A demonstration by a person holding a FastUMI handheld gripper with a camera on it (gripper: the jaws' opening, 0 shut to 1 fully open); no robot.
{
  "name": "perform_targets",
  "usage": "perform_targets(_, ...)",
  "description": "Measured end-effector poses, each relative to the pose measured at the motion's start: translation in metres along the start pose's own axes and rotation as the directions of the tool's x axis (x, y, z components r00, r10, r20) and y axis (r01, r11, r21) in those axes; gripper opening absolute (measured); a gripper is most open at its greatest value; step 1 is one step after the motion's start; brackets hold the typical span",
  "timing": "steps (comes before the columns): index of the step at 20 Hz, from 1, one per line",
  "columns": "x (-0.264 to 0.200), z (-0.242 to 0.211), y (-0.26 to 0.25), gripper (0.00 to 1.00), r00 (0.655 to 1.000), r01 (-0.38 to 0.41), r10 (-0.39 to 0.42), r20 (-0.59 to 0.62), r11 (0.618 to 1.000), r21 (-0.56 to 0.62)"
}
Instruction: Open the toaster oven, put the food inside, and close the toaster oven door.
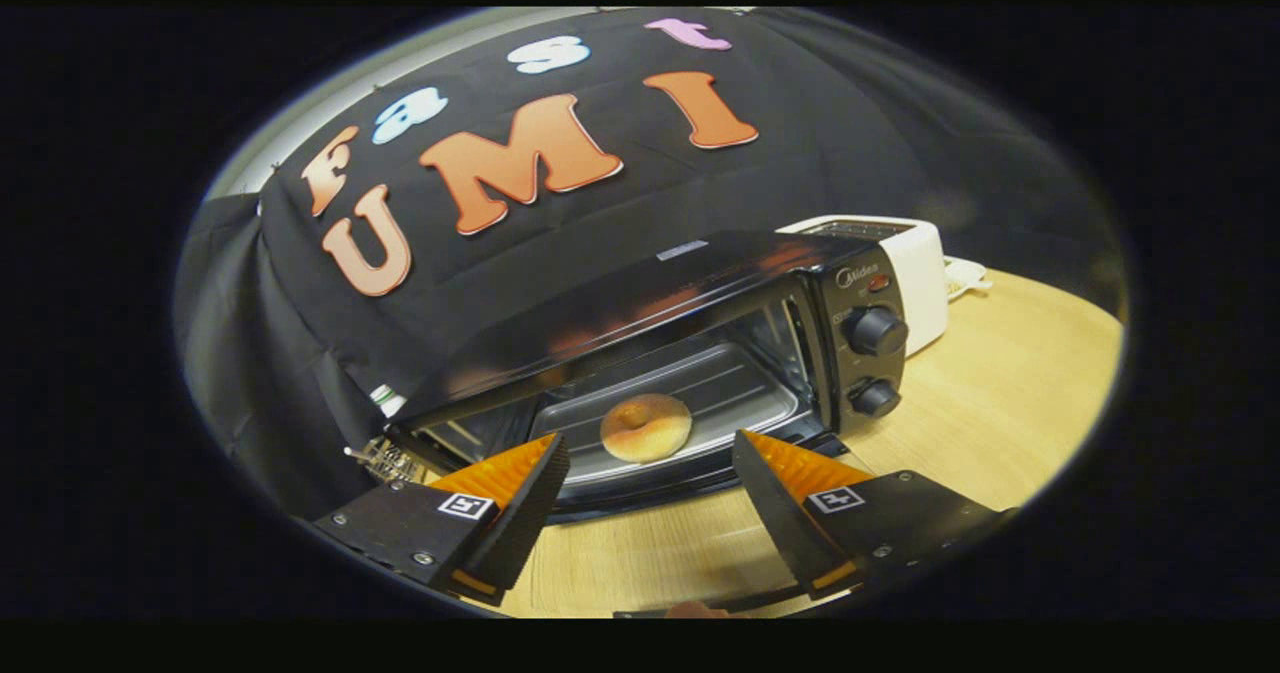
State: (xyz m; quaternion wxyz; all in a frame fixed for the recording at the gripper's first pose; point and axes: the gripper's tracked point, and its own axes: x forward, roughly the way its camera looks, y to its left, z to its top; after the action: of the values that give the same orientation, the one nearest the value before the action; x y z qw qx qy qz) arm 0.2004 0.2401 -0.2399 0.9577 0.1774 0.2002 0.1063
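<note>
A pale wood-grain table (pixel 960 423) is being observed as the carrying surface; its top is lit warmly and is showing a fine, even grain. The booth is being closed off behind by a black cloth wall (pixel 850 133), which is hanging in loose folds and is meeting the table along its far edge. Above the cloth, a strip of lighter room wall is being seen.

A black toaster oven (pixel 700 333) is being recorded toward the far side of the table, tilted in the view, with two round knobs (pixel 875 331) on its control panel. Its glossy top is reflecting the surroundings. The food, a round browned bagel (pixel 646 427), is being seen lying on the grey tray (pixel 740 393) inside the oven chamber. Whether the door is standing open or shut cannot be told with certainty.

A white toaster (pixel 905 263) is being noted just beside and behind the oven, nearer the far corner of the table, with a white plug or cord lying beyond it.

The claw (pixel 650 498) is being held wide, nothing being gripped; its fingers (pixel 520 513) are hovering over the table just in front of the oven, with the bagel being framed beyond and between them. A small metallic item beside the oven's other end is too blurred to be identified.
</note>
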Motion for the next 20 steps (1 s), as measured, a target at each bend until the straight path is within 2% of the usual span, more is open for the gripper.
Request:
perform_targets(10,-0.088,-0.018,0.001,0.98,0.999,-0.023,0.027,0.018,0.980,-0.196)
perform_targets(20,-0.130,-0.080,-0.021,0.98,0.993,-0.013,-0.021,-0.113,0.956,-0.294)
